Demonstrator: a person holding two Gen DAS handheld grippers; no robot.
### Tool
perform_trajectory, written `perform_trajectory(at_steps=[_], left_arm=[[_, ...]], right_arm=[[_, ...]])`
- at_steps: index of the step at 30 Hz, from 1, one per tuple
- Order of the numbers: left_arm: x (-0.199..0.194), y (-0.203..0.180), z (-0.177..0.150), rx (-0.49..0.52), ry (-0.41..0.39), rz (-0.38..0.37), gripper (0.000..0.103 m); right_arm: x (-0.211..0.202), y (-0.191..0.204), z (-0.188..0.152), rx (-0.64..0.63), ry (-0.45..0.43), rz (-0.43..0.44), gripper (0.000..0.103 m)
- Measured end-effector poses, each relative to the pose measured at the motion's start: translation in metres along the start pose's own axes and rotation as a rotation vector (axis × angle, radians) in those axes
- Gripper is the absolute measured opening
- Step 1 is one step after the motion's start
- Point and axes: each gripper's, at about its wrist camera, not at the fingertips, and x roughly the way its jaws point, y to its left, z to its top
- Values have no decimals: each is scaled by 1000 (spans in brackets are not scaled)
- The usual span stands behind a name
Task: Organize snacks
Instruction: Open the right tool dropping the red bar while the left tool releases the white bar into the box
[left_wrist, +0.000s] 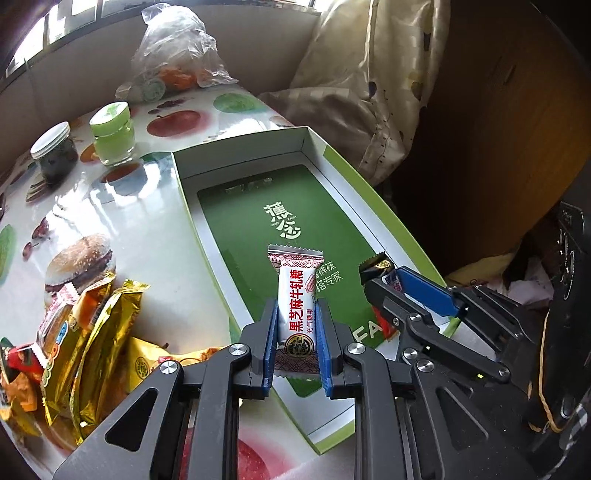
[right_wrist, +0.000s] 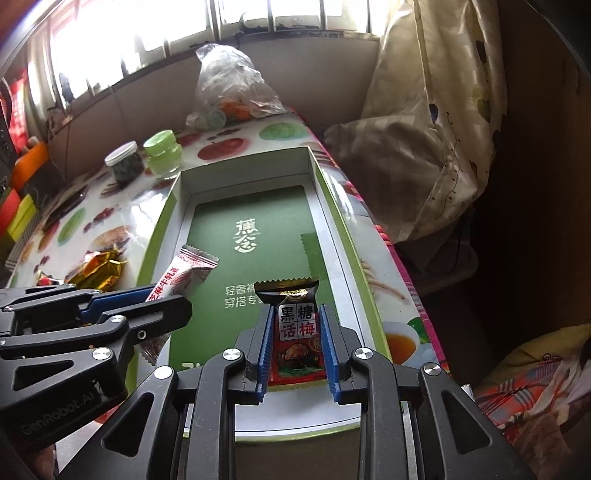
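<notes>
Carrying two sweets over the open box: the step in hand, judged from both views, is the drop-off into the box.

Left gripper (left_wrist: 295, 328): jaws drawn in on the white sweet (left_wrist: 296, 306), pads flat against its two long sides; nothing else held.

White sweet: long axis runs along the fingers, crimped far end pointing toward the far wall of the box; it hangs over the near half of the box, toward its left wall, clear of the floor as far as can be judged.

Right gripper (right_wrist: 293, 334): jaws likewise closed on the dark sweet (right_wrist: 295, 325), gripped by its long sides.

Dark sweet: long axis also in line with the fingers, black crimped end leading toward the far wall; it sits over the near half, toward the right wall.

Box (left_wrist: 310, 142): green-lined floor bare of sweets, white inner walls, lying lengthwise along the right edge of the table (left_wrist: 155, 236).

Next move, as a judgement: lower each sweet to the floor and open the jaws, keeping the two apart and parallel to the long walls.

Snack pile (left_wrist: 85, 328): gold and red packets at the near left of the table, beside the box, not yet sorted.

Jars (left_wrist: 110, 134): two, near the far left corner of the box.

Plastic bag (left_wrist: 177, 51): at the far edge of the table.
</notes>
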Motion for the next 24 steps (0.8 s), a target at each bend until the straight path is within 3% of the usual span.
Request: perform_trajectory(at_steps=[8,24], left_arm=[[9,-1,2,1,23,4,20],[8,2,4,0,20,-21,23]], right_arm=[[3,-2,1,-3,2,-2,24],[0,-7,0,19,-1,3,37]])
